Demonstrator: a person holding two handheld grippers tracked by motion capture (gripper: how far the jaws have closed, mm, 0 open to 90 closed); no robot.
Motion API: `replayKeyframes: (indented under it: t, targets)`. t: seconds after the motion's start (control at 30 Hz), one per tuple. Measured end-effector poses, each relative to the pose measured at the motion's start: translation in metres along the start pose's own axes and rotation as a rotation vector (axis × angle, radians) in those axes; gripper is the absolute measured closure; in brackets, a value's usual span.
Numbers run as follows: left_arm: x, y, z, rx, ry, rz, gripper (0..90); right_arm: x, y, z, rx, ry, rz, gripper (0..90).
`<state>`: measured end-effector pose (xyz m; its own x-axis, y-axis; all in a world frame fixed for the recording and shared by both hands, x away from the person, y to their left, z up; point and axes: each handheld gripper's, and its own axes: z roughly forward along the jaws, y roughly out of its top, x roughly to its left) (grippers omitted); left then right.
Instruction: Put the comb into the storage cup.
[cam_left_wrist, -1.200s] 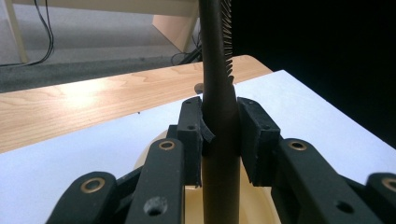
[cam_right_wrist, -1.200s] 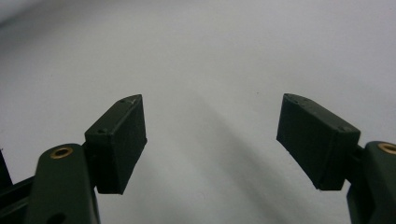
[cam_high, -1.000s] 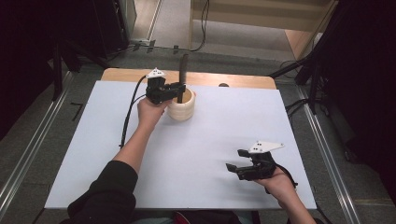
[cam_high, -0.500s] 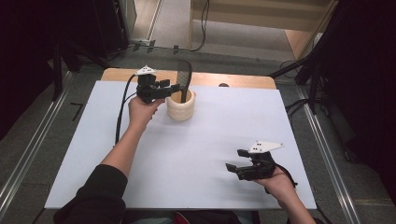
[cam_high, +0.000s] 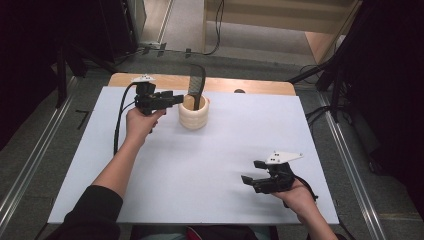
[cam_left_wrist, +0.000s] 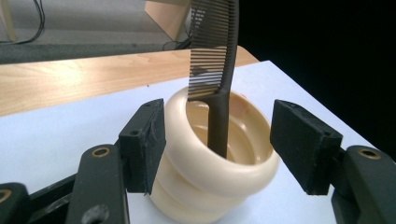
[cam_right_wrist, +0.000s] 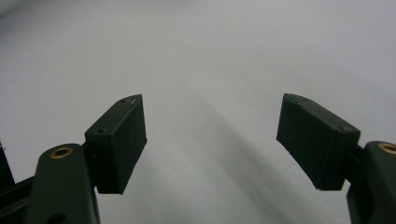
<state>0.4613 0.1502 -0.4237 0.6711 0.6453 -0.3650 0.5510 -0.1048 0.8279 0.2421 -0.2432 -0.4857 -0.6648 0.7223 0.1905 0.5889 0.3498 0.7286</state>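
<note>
A cream ribbed cup (cam_high: 194, 117) stands at the far middle of the white table. A black comb (cam_high: 197, 84) stands in it, handle down and teeth up, leaning on the rim (cam_left_wrist: 219, 116). My left gripper (cam_high: 174, 98) hovers just left of the cup and points at it. Its jaws have just been opening, and in the left gripper view (cam_left_wrist: 219, 135) they stand wide on either side of the cup (cam_left_wrist: 205, 186) without pressing it. My right gripper (cam_high: 251, 172) rests open near the front right, with bare table between its jaws (cam_right_wrist: 210, 135).
The white table sheet (cam_high: 225, 150) spreads bare between the two hands. A wooden strip (cam_high: 260, 86) runs along its far edge, with a small dark spot (cam_high: 239, 91) on it. Metal rails (cam_high: 350, 165) and dark floor flank the table.
The left gripper has let go of the comb, opened its jaws and drawn back left of the cup. The comb now leans in the cup. The right gripper has not moved.
</note>
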Motion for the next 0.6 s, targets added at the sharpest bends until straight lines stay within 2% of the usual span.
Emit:
replayKeyframes:
  t: [0.07, 0.27, 0.4, 0.6]
  targets:
    - [0.001, -0.004, -0.004, 0.013, -0.012, -0.015, 36.6, 0.000, 0.000, 0.000, 0.001, 0.000, 0.002, 22.2]
    - [0.004, -0.011, -0.007, 0.048, -0.023, -0.019, 35.1, -0.001, 0.000, 0.000, 0.004, 0.001, 0.001, 22.2]
    - [0.005, -0.017, -0.011, 0.064, -0.065, -0.031, 32.4, 0.000, -0.001, 0.001, 0.005, 0.001, 0.003, 22.2]
    - [0.002, -0.023, -0.013, 0.077, -0.066, -0.026, 31.3, -0.001, -0.001, 0.001, 0.006, 0.000, 0.003, 22.2]
